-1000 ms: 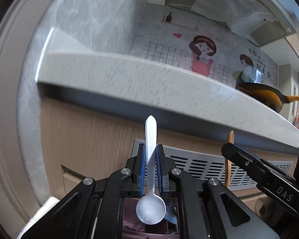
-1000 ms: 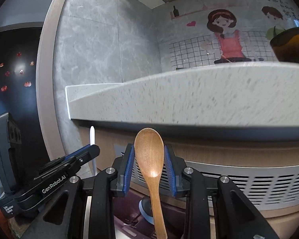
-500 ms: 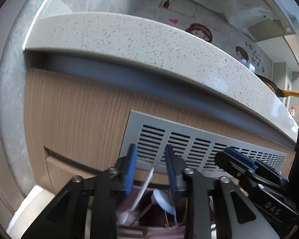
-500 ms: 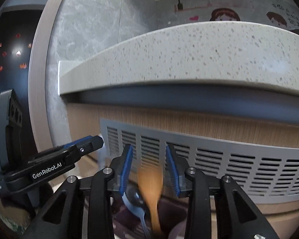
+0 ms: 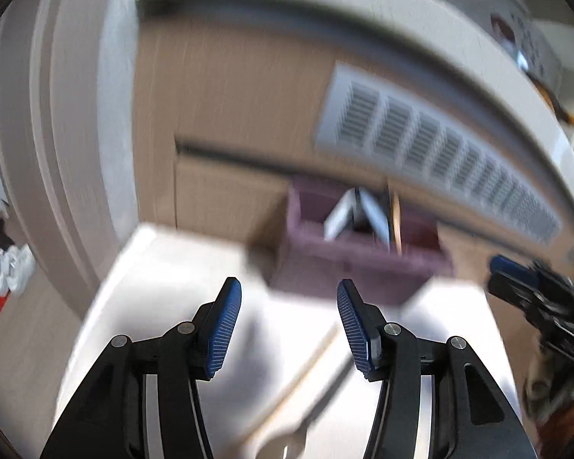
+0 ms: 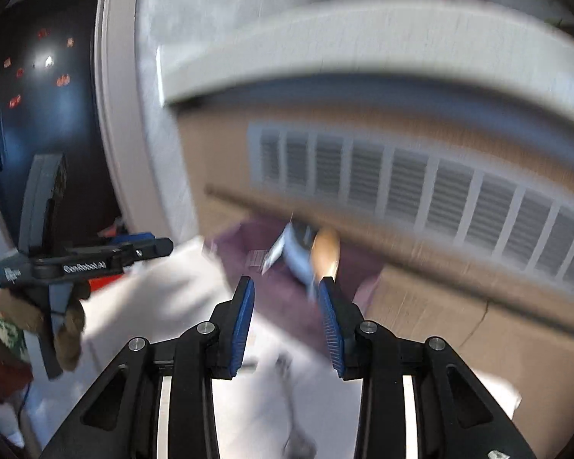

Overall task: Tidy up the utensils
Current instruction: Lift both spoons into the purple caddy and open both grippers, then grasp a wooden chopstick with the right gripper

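Both views are smeared by motion, so fine detail is lost. The left gripper point(image 5: 289, 294), black-framed with ribbed blue pads, has its jaws spreading apart and nothing sits between them; below the gap lies only the white tabletop point(image 5: 164, 267). Beyond its fingertips stands the purple rectangular utensil holder point(image 5: 363, 264), set on the far part of the table and close against the light wooden cabinet front point(image 5: 225, 88). Inside the holder, pale white utensils point(image 5: 340, 218) lean in a crossed bundle, and a thin wooden handle point(image 5: 395, 222) stands upright just to their right — which spoon is which I cannot tell through the blur. On the tabletop near the bottom of the left wrist view lie a long pale stick-like utensil point(image 5: 306, 367) and a grey metal piece, both too blurred to name. The right gripper point(image 6: 287, 298) is also released, its blue pads parted with an empty gap; the wooden spoon's rounded bowl point(image 6: 325, 252) shows just above its right pad, standing in the holder beside a light blue utensil point(image 6: 296, 256). A grey slatted vent panel point(image 6: 421, 199) runs along the cabinet under the speckled white countertop edge point(image 6: 363, 38). At the left of the right wrist view, a gloved hand point(image 6: 67, 321) holds the other gripper.
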`<state>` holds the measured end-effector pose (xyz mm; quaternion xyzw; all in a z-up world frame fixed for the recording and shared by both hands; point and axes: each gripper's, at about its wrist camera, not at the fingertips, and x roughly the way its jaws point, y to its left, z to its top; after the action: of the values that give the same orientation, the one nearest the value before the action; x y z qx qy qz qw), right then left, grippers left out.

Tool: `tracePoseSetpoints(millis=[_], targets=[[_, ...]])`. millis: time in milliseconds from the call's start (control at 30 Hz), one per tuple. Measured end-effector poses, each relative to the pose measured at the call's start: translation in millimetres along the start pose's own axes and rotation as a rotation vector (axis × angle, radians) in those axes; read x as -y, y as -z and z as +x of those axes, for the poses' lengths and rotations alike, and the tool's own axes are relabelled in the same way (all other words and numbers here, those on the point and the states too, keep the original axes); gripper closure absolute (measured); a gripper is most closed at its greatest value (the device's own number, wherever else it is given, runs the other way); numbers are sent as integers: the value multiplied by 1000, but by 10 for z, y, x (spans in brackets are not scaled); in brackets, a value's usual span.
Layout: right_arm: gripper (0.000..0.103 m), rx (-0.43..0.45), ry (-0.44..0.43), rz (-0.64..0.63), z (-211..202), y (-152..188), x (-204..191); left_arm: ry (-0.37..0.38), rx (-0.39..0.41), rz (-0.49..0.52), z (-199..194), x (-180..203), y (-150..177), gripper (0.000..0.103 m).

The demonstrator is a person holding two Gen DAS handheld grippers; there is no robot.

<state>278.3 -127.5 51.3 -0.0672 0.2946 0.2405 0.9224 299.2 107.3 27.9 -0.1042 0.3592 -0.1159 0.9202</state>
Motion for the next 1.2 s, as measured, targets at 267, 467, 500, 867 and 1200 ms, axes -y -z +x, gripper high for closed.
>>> tracePoseSetpoints(millis=[267, 467, 500, 867, 1200], targets=[[70, -291, 13, 0, 528, 582, -111, -45, -159, 66, -37, -28, 561, 50], [70, -331, -48, 84, 692, 668, -155, -54, -190, 123, -39, 72, 677, 50], [70, -333, -64, 101, 720, 653, -194, -83, -182, 126, -64, 55, 683, 50], [72, -296, 22, 35, 1371, 374, -826, -265, -141, 37, -301, -482, 644, 50], [73, -375, -32, -152, 869, 762, -875, -222, -152, 23, -265, -508, 729, 50]])
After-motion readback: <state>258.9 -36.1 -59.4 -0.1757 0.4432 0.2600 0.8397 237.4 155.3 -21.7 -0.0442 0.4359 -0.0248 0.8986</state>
